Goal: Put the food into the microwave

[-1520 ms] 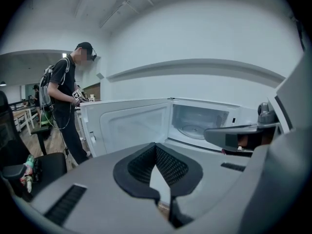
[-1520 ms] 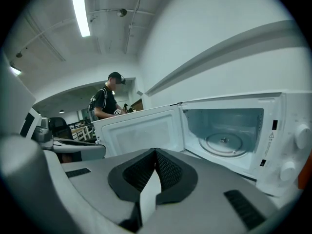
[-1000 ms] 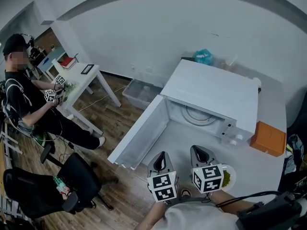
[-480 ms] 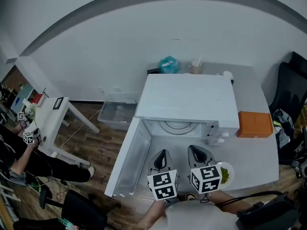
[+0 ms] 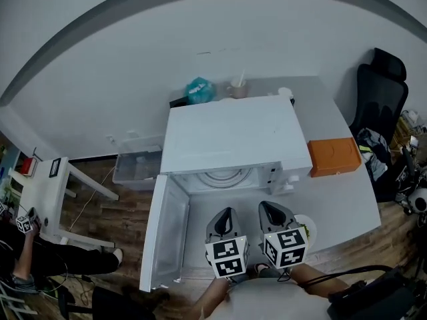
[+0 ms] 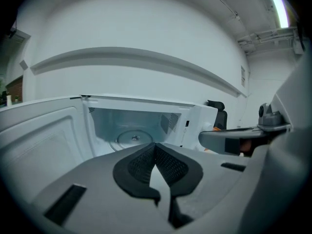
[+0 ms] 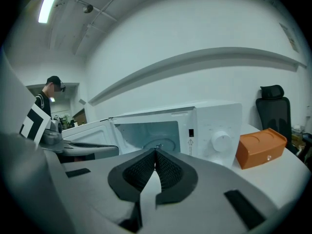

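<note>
White microwave [image 5: 230,135] is standing straight ahead of both grippers on the grey table [image 5: 347,202], and I am looking into its cavity from each gripper view. Its door [image 5: 162,235] is hanging wide open to the left of the left gripper [image 5: 225,213], and the glass turntable [image 5: 223,177] is lying inside, beyond the tips of both tools. I am reading the left gripper as pressed together: its black pads [image 6: 170,165] are meeting at the tip with nothing between them. The right gripper [image 5: 270,209] is showing the same, its pads [image 7: 168,169] closed against each other and pinching nothing. The two grippers are hovering side by side, near each other, in front of the open cavity. The food [image 5: 302,232], something green on a white plate [image 5: 309,229], is sitting on the table just to the right of the right gripper, partly hidden under it, outside the microwave. An orange box [image 5: 333,155] is lying farther right and ahead of that gripper, beside the microwave's control panel with its knob [image 7: 222,141]. A black chair [image 5: 377,92] is standing beyond the table's far right corner
</note>
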The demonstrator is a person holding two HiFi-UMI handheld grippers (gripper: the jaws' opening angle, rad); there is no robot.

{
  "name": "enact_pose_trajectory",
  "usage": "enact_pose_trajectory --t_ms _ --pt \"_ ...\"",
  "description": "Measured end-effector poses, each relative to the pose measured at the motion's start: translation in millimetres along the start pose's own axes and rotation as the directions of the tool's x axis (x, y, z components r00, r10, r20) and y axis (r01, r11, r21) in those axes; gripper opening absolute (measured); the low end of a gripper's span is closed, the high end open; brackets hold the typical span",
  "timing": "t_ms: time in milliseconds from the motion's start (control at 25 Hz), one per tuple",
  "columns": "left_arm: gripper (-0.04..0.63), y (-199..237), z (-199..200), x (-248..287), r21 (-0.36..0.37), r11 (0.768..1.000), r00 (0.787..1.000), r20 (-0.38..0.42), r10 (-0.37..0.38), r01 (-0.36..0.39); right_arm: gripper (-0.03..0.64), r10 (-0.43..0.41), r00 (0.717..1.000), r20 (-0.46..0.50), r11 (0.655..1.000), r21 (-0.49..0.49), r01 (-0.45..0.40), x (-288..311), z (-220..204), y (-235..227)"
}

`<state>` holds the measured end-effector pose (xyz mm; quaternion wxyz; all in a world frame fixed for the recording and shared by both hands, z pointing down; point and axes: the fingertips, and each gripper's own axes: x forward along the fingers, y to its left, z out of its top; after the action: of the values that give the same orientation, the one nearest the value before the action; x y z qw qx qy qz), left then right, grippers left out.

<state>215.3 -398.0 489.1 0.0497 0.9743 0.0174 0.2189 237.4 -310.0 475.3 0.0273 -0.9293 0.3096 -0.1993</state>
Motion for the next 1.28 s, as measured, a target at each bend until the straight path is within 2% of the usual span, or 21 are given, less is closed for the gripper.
enact_pose_trajectory --t_ms 320,520,680,960,1280 --pt "0.000 -40 -20 12 0.023 0.997 0.996 -0.052 -0.078 0.079 0.020 -0.077 0.997 -0.021 0.994 0.071 0.079 -23 -23 -35" --pt "0.054 -72 -42 19 0.020 0.987 0.983 -0.102 -0.154 0.157 0.021 -0.137 0.989 -0.049 0.984 0.106 0.141 -40 -47 -63" --pt "0.058 -99 -70 31 0.035 0.978 0.965 -0.170 -0.198 0.207 0.023 -0.192 0.977 -0.093 0.971 0.126 0.202 -55 -73 -93" --pt "0.058 -146 -123 45 0.029 0.955 0.918 -0.286 -0.274 0.294 0.023 -0.280 0.941 -0.192 0.937 0.157 0.311 -86 -124 -144" --pt "0.058 -163 -168 53 -0.006 0.955 0.881 -0.384 -0.276 0.297 0.023 -0.308 0.913 -0.266 0.912 0.192 0.363 -102 -167 -173"
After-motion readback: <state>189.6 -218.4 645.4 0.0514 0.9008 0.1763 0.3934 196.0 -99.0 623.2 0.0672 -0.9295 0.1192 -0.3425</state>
